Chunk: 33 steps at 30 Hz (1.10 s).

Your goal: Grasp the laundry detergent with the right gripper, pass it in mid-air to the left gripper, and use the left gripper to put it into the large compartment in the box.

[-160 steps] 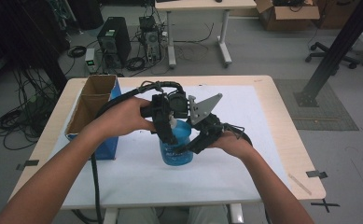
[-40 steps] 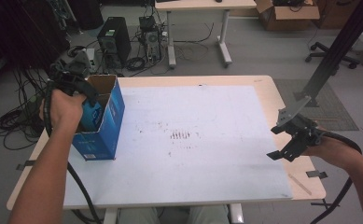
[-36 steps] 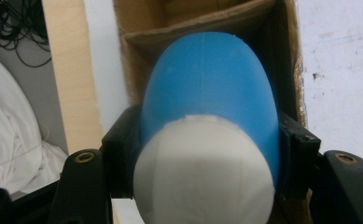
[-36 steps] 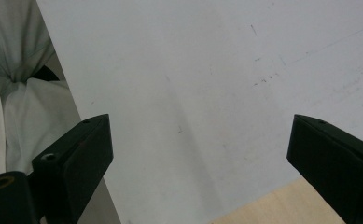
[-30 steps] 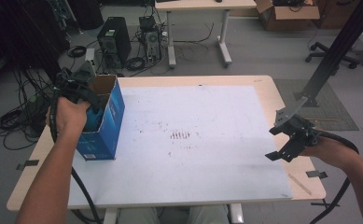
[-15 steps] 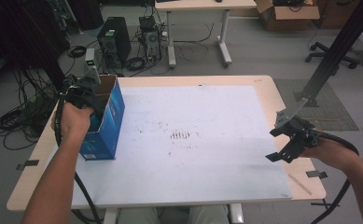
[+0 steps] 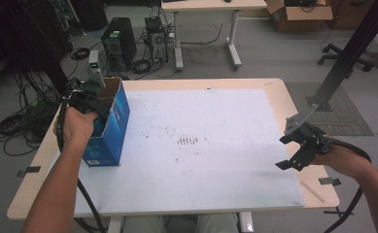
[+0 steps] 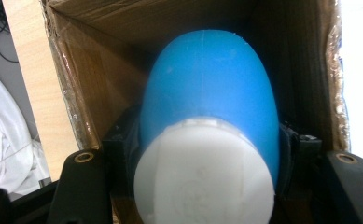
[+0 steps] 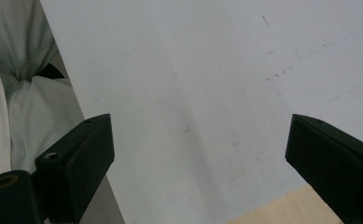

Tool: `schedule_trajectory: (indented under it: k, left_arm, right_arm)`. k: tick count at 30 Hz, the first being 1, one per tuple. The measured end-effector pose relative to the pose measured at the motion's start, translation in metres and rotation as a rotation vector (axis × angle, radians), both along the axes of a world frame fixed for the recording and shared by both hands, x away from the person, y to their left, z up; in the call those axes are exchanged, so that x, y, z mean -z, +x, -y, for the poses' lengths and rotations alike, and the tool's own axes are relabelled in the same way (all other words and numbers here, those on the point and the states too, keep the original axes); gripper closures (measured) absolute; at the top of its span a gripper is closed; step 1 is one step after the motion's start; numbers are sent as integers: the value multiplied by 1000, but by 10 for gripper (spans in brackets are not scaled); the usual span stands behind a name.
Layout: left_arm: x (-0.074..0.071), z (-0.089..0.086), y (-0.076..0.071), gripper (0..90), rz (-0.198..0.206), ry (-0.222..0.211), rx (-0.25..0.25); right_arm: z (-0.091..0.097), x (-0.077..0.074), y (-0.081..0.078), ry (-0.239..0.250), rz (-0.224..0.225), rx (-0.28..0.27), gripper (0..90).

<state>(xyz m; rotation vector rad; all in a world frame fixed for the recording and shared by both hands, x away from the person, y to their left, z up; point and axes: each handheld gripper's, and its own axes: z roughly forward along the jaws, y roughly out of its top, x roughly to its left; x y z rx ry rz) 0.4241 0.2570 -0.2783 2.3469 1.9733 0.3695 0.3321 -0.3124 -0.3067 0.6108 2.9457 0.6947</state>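
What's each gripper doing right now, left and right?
Left gripper: closed on the blue bottle, inside the cardboard box.
Right gripper: open, holding nothing, above the white mat.

The worktop (image 7: 274,92) has a pale wood surface, largely covered by a white sheet (image 7: 215,160) bearing small dark marks near its middle. On the floor beyond the far edge, a black computer tower (image 7: 120,42) stands among loose cables (image 7: 19,126) to the left. A second table (image 7: 211,5) stands farther back. A cardboard carton (image 7: 298,9) sits at far right, next to a black slanted frame post (image 7: 352,53).
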Motion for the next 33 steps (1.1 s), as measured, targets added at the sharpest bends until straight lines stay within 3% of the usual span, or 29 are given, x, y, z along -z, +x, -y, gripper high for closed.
schedule_trajectory:
  k: [13, 18, 25, 33]
  left_arm:
    - [-2, -4, -2, 340, 6, -33, 8]
    - [-9, -5, -3, 304, 16, -55, 9]
    - [-24, -8, -7, 237, 20, -52, 6]
    - [-44, -9, -15, 225, 42, -57, 22]
  right_arm:
    - [-3, 1, 0, -1, -5, -9, 80]
    - [-4, 1, 0, 0, -5, -7, 80]
    - [-6, -3, -1, 2, -2, -10, 80]
    - [-7, -6, -5, 2, 5, -12, 81]
